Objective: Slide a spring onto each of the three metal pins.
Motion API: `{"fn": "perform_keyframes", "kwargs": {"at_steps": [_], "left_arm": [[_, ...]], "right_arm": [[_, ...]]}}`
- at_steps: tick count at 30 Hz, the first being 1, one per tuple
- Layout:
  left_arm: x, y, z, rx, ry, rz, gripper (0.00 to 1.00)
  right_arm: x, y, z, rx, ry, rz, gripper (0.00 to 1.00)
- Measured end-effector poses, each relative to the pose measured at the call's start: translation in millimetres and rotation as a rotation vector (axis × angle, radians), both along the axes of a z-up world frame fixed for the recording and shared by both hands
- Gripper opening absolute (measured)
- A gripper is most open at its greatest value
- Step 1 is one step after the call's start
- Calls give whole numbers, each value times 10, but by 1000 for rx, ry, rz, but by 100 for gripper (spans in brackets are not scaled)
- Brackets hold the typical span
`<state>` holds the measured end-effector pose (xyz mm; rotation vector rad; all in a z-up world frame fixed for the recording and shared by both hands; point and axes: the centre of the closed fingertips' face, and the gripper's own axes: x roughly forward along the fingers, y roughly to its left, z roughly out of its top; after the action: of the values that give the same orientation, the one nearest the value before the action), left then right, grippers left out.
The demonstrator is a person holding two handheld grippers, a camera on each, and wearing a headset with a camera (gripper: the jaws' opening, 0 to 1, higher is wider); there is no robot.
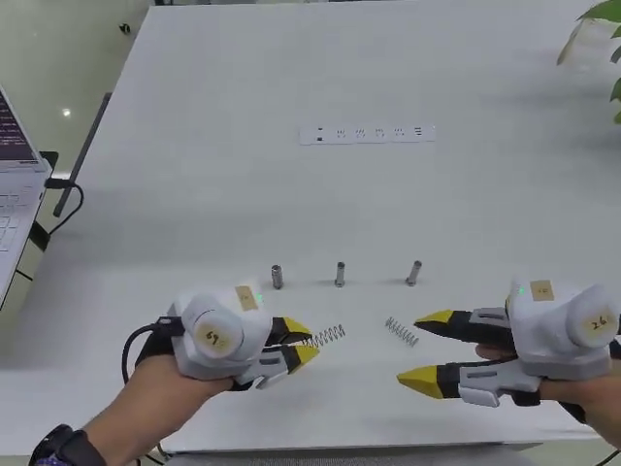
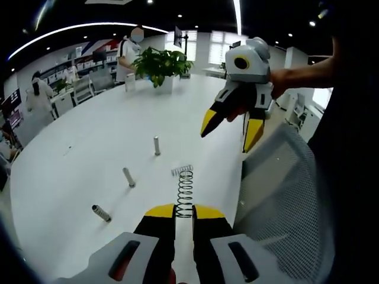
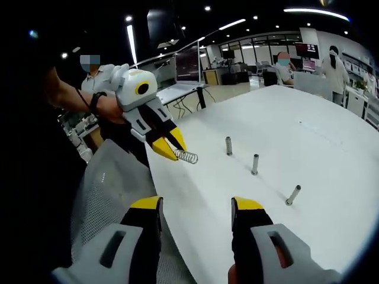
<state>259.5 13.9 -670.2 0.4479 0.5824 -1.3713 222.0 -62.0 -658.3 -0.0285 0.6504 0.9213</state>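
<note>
Pinching one end of a coil spring between its yellow-tipped jaws, the left gripper hovers near the front edge of the white table. Its jaws stand almost together with only the wire between them, and the rest of the spring sticks out free beyond the tips, pointing toward the right gripper. That one is spread wide and holds nothing. Its two jaws lie well apart, just beside the second spring, which lies loose on the table between the two grippers.

Behind both springs three short metal pins stand in a row, all bare: the left pin, the middle pin and the right pin. The right pin seems to lean a little, though the lens may be bending it.

Farther back a white power strip lies flat on the table. An open laptop sits at the left edge, and leaves of a potted plant — seen whole in the left gripper view — reach in at the far right corner.
</note>
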Motion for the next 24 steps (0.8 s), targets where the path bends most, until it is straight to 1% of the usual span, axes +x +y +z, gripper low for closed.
{"fn": "perform_keyframes", "kwargs": {"at_steps": [4, 8, 10, 14, 17, 24], "left_arm": [[-22, -73, 101, -13, -18, -27, 3], [-50, -123, 167, -21, -29, -49, 3], [-66, -148, 197, -26, -34, -60, 3], [-97, -184, 228, -33, -37, -75, 3], [-151, -237, 268, -40, -41, -98, 3], [-235, -311, 313, -47, -50, -144, 3]], "right_arm": [[63, 72, 43, 5, -12, 29, 42], [117, 129, 86, 13, -25, 55, 40], [120, 172, 116, 23, -30, 73, 39], [129, 216, 126, 29, -34, 94, 36], [126, 258, 149, 41, -38, 108, 33], [78, 354, 187, 67, -36, 155, 26]]}}
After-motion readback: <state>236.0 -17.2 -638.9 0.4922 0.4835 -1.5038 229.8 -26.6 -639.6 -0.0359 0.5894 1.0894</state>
